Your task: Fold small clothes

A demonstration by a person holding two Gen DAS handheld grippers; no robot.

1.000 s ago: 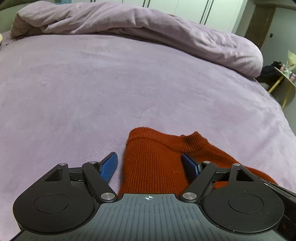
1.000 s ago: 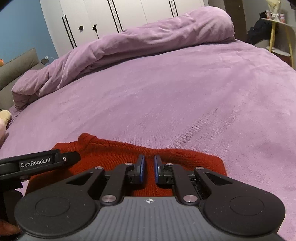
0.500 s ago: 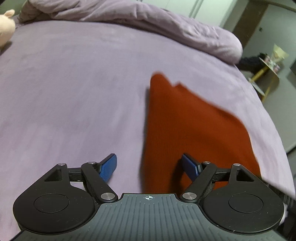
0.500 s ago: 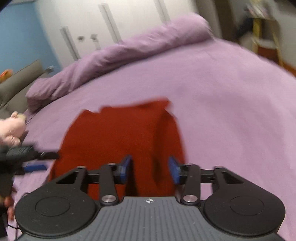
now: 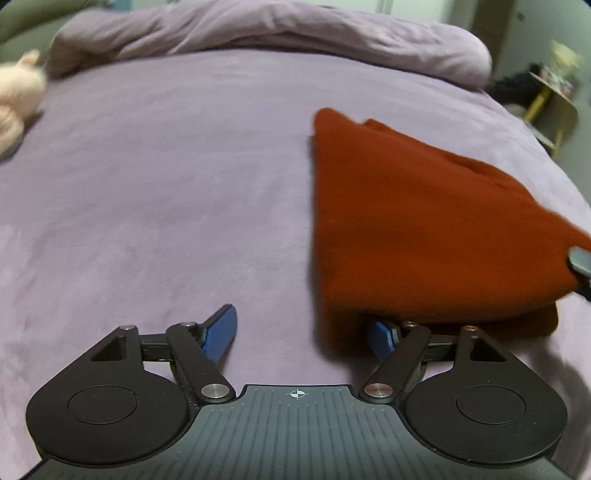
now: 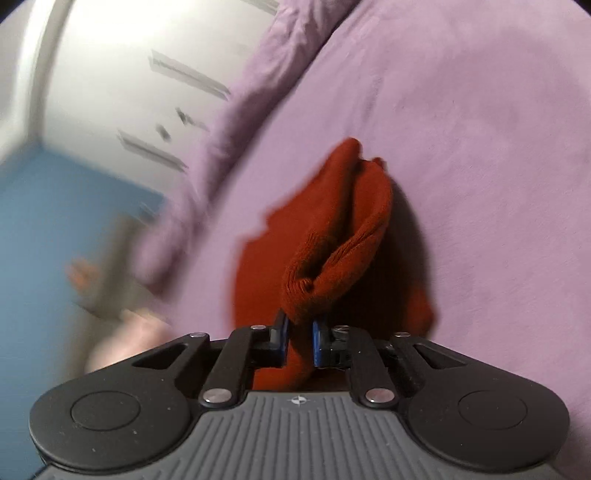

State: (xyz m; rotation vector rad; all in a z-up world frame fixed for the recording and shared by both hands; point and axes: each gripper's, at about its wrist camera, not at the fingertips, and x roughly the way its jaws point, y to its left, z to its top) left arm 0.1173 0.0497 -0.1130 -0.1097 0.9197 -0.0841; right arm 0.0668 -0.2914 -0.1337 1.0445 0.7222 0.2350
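A rust-red knitted garment (image 5: 417,221) lies folded on the purple bed, right of centre in the left wrist view. My left gripper (image 5: 303,332) is open and empty; its right finger sits at the garment's near edge. In the right wrist view my right gripper (image 6: 300,338) is shut on a bunched edge of the red garment (image 6: 332,236) and holds it lifted, with the rest trailing to the bed. The right gripper's tip (image 5: 580,260) shows at the right edge of the left wrist view.
The purple bedspread (image 5: 166,184) covers the bed. A rolled purple duvet (image 5: 277,33) lies along the far side. A pale plush toy (image 5: 18,99) sits at far left. A yellow side table (image 5: 554,96) stands beyond the bed's right edge.
My right gripper opened, then shut on the garment's edge and lifted it while tilting. The left gripper drew back and stays open; the garment now lies further away and to its right.
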